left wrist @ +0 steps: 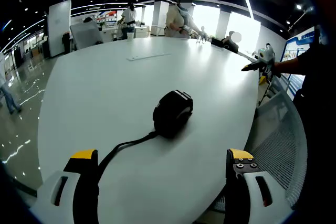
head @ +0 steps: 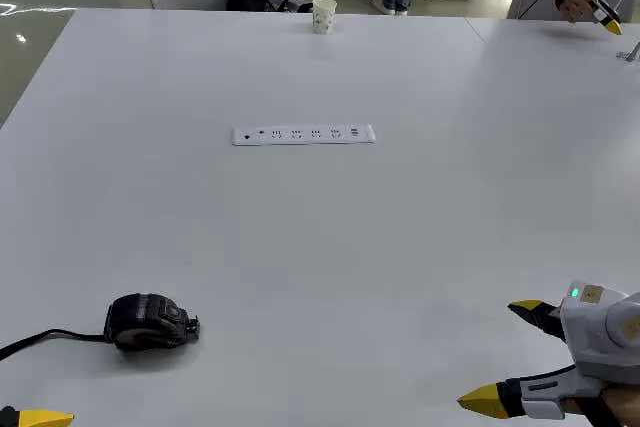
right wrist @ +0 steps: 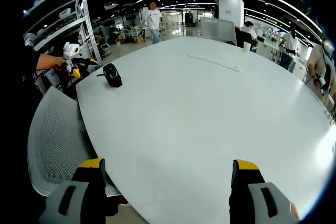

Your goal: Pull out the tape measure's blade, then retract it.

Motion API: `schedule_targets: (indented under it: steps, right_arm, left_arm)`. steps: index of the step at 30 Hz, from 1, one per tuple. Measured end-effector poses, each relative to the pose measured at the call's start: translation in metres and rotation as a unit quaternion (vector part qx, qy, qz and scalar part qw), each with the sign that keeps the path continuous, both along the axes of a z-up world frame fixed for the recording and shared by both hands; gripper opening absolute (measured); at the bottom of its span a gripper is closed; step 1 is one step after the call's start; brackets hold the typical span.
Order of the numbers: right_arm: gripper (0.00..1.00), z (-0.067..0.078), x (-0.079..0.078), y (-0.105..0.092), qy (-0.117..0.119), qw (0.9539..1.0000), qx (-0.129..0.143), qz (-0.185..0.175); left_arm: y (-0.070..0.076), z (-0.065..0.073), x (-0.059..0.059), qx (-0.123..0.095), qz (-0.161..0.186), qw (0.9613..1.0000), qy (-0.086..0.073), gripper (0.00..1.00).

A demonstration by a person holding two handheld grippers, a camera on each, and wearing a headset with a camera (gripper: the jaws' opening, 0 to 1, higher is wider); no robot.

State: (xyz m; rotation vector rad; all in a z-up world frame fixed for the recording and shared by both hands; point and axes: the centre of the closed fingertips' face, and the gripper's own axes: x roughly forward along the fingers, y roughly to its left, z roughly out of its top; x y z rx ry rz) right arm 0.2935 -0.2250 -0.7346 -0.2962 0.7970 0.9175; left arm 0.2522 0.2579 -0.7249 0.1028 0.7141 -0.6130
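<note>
- Tape measure: a squat black case with a rounded, rubbery-looking shell. It rests on the white desk near the front-left edge, and a black cord-like strap trails from it towards that edge.
- In the left gripper view the case sits straight ahead, apart from both jaws and touched by neither.
- Left claw: the yellow-tipped jaws are spread wide and empty at the desk's edge, with the strap running in towards the gap between them.
- Right claw: its jaws are also spread, with nothing between them. It is at the front-right of the desk, well apart from the tape measure.
- Likely feel: the case should be rigid and dense for its bulk, with a shell that grips well, so a firm clamp across its two broad sides should not harm it.
- The blade is probably thin, springy steel with a slick surface. It should hold straight only along its curve and may buckle if run out unsupported.
- A small nub on the case's right end in the head view may be the end hook, though it is too small to be sure. That tab would be the place to pinch.
- Judged plan: the left claw anchors the case, keeping clear of the strap, and the right claw crosses over to take the hook.
- Risks: an unanchored case would likely skate on the smooth desk. The spring could whip the blade home, so it should be fed back slowly.
</note>
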Motion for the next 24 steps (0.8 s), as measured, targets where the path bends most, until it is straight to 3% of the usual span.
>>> schedule_targets:
  steps: [18,20,24]
  right_arm:
    - [0.99,-0.002,-0.0021,-0.0023,-0.002,1.0,0.003,0.001]
    - [0.99,0.001,0.0008,-0.0017,-0.016,0.9998,0.008,0.004]
    - [0.99,0.0017,0.0022,-0.0032,-0.017,0.9998,0.007,0.005]
  left_arm:
    - [0.0041,0.0001,-0.0053,0.009,-0.007,0.9999,0.006,0.99]
    - [0.0036,0.0,-0.0049,0.011,-0.009,0.9999,0.006,0.99]
    - [0.0028,0.0006,-0.0043,0.013,-0.013,0.9998,0.006,0.99]
